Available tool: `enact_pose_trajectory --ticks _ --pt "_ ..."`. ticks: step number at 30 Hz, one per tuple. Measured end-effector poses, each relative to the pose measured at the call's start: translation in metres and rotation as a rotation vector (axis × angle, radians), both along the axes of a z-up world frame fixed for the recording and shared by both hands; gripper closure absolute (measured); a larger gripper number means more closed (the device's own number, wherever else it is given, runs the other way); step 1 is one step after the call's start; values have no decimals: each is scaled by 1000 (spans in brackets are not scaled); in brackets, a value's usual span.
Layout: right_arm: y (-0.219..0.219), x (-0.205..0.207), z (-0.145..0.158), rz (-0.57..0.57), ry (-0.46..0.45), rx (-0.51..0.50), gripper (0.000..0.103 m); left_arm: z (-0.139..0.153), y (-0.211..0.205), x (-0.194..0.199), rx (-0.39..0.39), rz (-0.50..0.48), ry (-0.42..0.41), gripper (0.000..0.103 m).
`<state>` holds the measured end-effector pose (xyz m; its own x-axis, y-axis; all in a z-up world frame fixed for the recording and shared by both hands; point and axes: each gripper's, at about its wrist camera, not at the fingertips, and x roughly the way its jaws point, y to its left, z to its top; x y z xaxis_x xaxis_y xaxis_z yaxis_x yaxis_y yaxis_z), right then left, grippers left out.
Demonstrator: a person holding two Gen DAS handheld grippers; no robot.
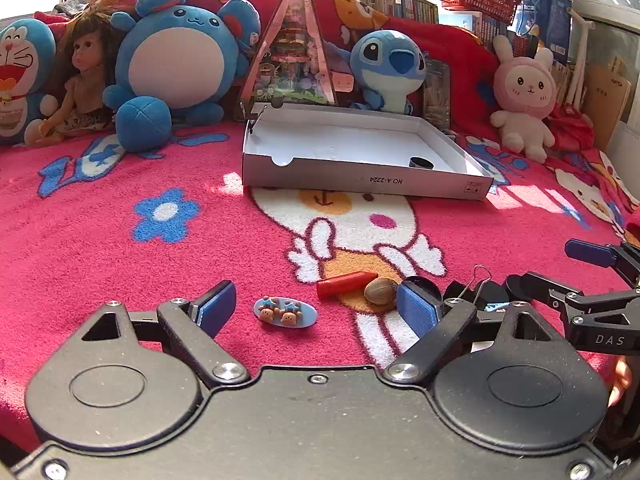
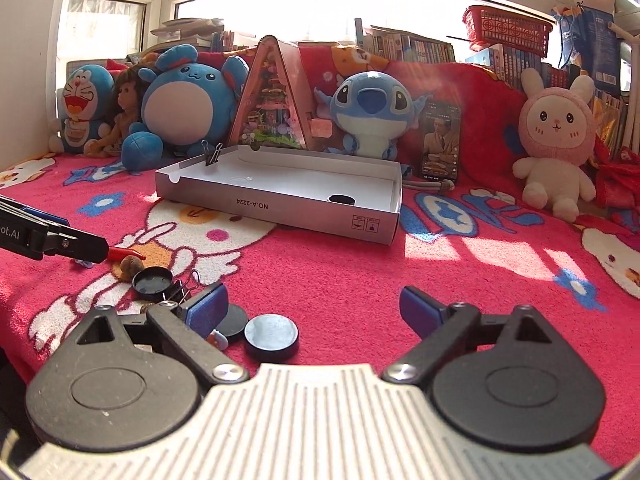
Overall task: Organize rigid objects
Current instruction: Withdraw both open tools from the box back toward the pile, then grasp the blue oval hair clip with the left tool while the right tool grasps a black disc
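A shallow white box lid (image 1: 360,178) (image 2: 280,210) lies on the red blanket and holds a black round cap (image 1: 421,162) (image 2: 341,199); a binder clip (image 2: 212,154) sits on its rim. My left gripper (image 1: 316,308) is open and empty, low over a blue oval hair clip (image 1: 285,311). A red crayon (image 1: 346,283), a nut (image 1: 380,290) and a binder clip (image 1: 476,284) lie just beyond. My right gripper (image 2: 312,308) is open and empty over a black disc (image 2: 271,337); a black lid (image 2: 152,280) lies left of it.
Plush toys, a doll (image 1: 82,80) and a triangular miniature house (image 1: 292,48) line the back. A phone (image 2: 441,142) leans beside the Stitch plush (image 2: 370,112). Books and a red basket (image 2: 506,32) stand behind. The right gripper shows in the left view (image 1: 580,280).
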<state>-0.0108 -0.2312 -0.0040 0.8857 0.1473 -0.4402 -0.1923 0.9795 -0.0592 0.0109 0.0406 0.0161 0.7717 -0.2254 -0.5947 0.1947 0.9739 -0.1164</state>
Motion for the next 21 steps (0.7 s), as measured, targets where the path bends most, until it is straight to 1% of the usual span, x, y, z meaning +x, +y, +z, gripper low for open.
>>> enact_pose_trajectory --ticks 3,8,14,20,21 --pt "-2 -5 -4 2 1 -10 6 -6 7 0 4 13 0 16" --pt "0 -10 -9 8 -4 -58 6 -16 9 -1 47 21 9 16" --pt "4 -10 -13 17 3 -82 7 -21 3 -3 91 5 -17 17" --pt "3 -7 -15 18 31 -64 13 -22 2 -3 95 -1 -32 25" --pt "3 -6 -15 19 34 -64 13 -22 2 -4 98 -2 -35 28"
